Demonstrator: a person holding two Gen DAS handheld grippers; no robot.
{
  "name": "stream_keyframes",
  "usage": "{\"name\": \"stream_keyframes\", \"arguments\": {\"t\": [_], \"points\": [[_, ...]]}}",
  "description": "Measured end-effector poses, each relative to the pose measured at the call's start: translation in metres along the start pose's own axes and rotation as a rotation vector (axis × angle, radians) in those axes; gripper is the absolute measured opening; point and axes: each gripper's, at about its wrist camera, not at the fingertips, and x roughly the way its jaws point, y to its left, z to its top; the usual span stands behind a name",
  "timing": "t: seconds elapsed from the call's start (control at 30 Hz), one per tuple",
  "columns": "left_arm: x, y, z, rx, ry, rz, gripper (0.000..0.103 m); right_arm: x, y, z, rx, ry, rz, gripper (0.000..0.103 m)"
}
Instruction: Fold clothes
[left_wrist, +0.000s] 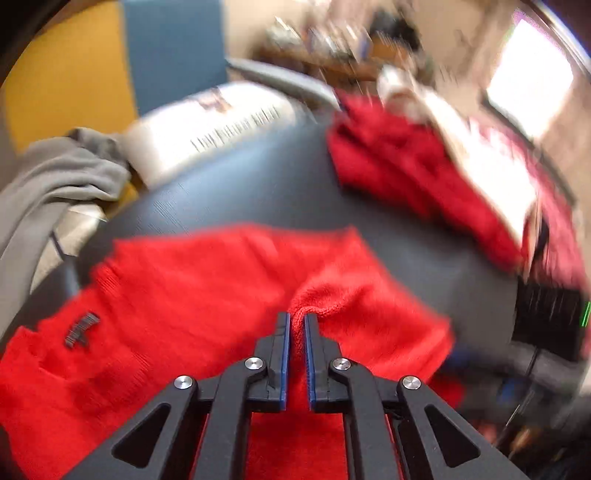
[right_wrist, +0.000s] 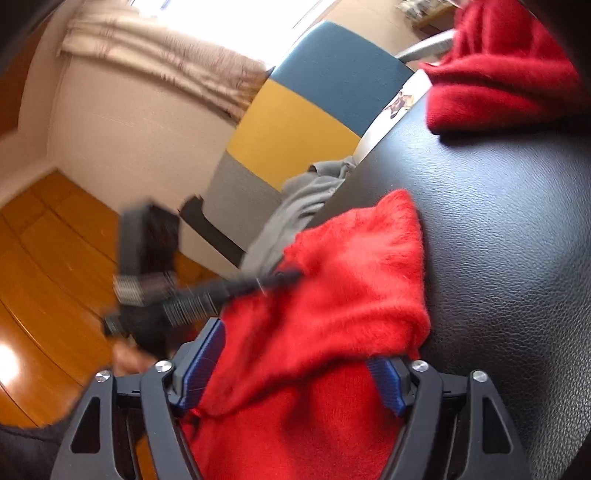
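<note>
Though blurred, left gripper (left_wrist: 296, 318) pinches the red sweater (left_wrist: 177, 295).

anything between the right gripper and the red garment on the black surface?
Nothing visible. The red garment already lies between the open right gripper fingers. Left gripper is pinched on a fold of it.

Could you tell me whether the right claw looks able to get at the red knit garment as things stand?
Probably yes: the right claw stands open with the red garment already lying between its fingers, nothing covering it.
</note>
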Motion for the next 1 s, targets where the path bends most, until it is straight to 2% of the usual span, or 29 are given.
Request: {"name": "stream_keyframes", "arguments": {"t": [0.03, 0.07, 0.17, 0.23, 0.33, 0.43, 0.5, 0.53, 0.57, 0.63, 0.73, 0.87, 0.93, 1.0], "points": [[-0.005, 0.004, 0.005, -0.021, -0.029, 0.005, 0.007, 0.003, 0.003, -0.001, -0.016, 0.012, -0.009, 0.082], [-0.002, 0.006, 0.005, -0.018, -0.019, 0.01, 0.006, 0.004, 0.005, -0.002, -0.026, 0.021, -0.013, 0.082], [0.02, 0.001, -0.004, 0.024, 0.079, 0.023, 0.007, 0.005, 0.003, -0.003, -0.024, 0.031, -0.007, 0.082], [0.021, 0.009, -0.013, -0.027, 0.085, 0.016, 0.008, 0.005, 0.002, -0.003, -0.018, 0.035, 0.001, 0.082], [0.022, 0.024, -0.027, -0.114, 0.087, 0.003, 0.02, 0.0, -0.007, 0.0, 0.025, 0.018, 0.054, 0.082], [-0.008, 0.037, -0.041, -0.214, 0.004, 0.02, 0.022, -0.003, -0.011, 0.003, 0.054, 0.029, 0.089, 0.081], [-0.033, 0.048, -0.06, -0.271, -0.049, 0.048, 0.031, 0.0, -0.004, 0.005, 0.023, 0.114, 0.044, 0.081], [-0.049, 0.053, -0.075, -0.302, -0.076, 0.065, 0.043, 0.001, 0.002, 0.005, -0.014, 0.174, 0.01, 0.081], [-0.058, 0.06, -0.088, -0.322, -0.087, 0.087, 0.051, 0.0, 0.01, 0.004, -0.063, 0.229, -0.022, 0.081], [-0.075, 0.074, -0.115, -0.355, -0.1, 0.134, 0.052, -0.014, 0.02, 0.006, -0.143, 0.238, -0.066, 0.081], [-0.095, 0.092, -0.162, -0.439, -0.105, 0.184, 0.052, -0.039, 0.027, 0.027, -0.194, 0.167, -0.136, 0.081], [-0.119, 0.117, -0.214, -0.579, -0.133, 0.2, 0.051, -0.027, 0.02, 0.07, -0.233, 0.091, -0.275, 0.081], [-0.125, 0.121, -0.227, -0.608, -0.148, 0.214, 0.051, -0.004, 0.008, 0.087, -0.216, 0.128, -0.361, 0.08], [-0.129, 0.122, -0.236, -0.622, -0.161, 0.217, 0.051, 0.027, -0.008, 0.097, -0.182, 0.225, -0.434, 0.069]]}}
